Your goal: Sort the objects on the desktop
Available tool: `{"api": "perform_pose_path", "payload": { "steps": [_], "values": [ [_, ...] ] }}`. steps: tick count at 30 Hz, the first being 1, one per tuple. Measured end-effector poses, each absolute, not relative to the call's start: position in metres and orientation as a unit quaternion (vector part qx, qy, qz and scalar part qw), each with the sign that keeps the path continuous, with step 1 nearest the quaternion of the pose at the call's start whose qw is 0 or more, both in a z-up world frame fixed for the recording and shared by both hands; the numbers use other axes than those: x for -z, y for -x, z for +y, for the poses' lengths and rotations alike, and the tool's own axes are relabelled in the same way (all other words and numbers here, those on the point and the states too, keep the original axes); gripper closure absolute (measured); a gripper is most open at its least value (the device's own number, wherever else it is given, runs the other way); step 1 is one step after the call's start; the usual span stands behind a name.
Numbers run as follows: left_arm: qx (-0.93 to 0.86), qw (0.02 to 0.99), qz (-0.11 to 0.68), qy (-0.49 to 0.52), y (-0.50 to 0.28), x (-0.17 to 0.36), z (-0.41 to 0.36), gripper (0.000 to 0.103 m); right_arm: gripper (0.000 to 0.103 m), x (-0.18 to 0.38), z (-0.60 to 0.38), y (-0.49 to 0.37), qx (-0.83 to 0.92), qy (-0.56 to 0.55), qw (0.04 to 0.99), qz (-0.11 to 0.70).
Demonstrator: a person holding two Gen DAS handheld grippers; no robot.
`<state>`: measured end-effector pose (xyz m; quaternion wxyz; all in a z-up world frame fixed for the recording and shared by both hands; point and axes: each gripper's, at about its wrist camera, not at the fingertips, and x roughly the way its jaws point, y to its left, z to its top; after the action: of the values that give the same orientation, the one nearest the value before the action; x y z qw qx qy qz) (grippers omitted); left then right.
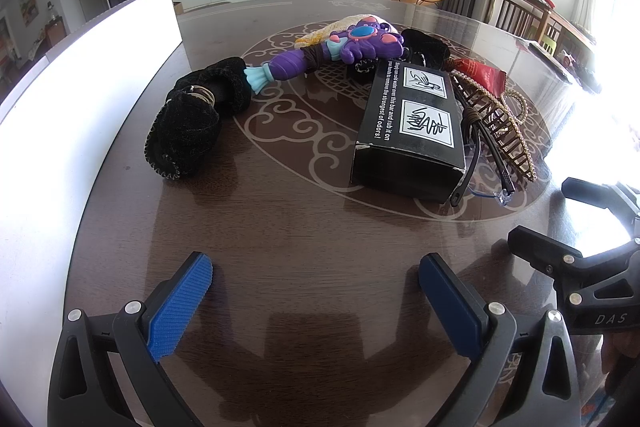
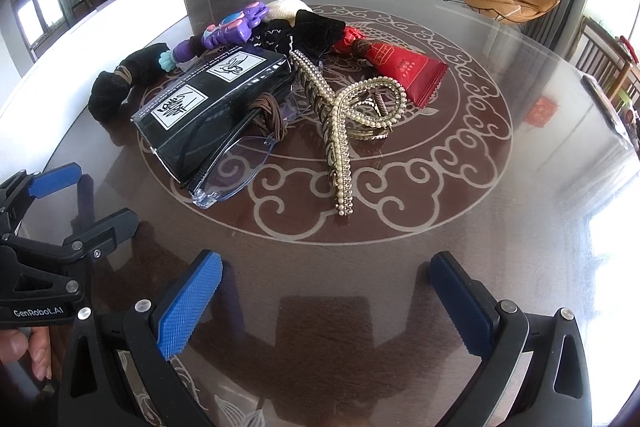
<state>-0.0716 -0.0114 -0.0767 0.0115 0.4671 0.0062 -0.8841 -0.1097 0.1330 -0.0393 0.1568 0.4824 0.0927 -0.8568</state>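
A heap of objects lies on the dark round table (image 1: 300, 227): a black box (image 1: 412, 131) (image 2: 212, 99), a purple toy (image 1: 340, 51) (image 2: 232, 27), a black fabric piece (image 1: 188, 131) (image 2: 116, 83), a pearl hair claw (image 2: 344, 115) (image 1: 500, 123), clear glasses (image 2: 228, 171) (image 1: 480, 163), and a red packet (image 2: 404, 71) (image 1: 484, 75). My left gripper (image 1: 316, 291) is open and empty, short of the box. My right gripper (image 2: 326, 291) is open and empty, short of the hair claw. Each gripper shows at the edge of the other's view.
A white bin wall (image 1: 92, 75) (image 2: 120, 15) stands along the table's left side. A black velvet bow (image 2: 308, 27) and a cream knit item (image 2: 284, 7) lie at the back of the heap. Chairs (image 1: 532, 15) stand beyond the right edge.
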Motion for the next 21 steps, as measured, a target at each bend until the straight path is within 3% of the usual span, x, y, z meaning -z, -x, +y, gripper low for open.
{"api": "perform_pose_path", "payload": {
  "steps": [21],
  "values": [
    [0.884, 0.013, 0.007, -0.467, 0.0711, 0.0758, -0.0133, 0.000, 0.000, 0.0427, 0.1374, 0.1031, 0.874, -0.448, 0.168, 0.090]
  ]
}}
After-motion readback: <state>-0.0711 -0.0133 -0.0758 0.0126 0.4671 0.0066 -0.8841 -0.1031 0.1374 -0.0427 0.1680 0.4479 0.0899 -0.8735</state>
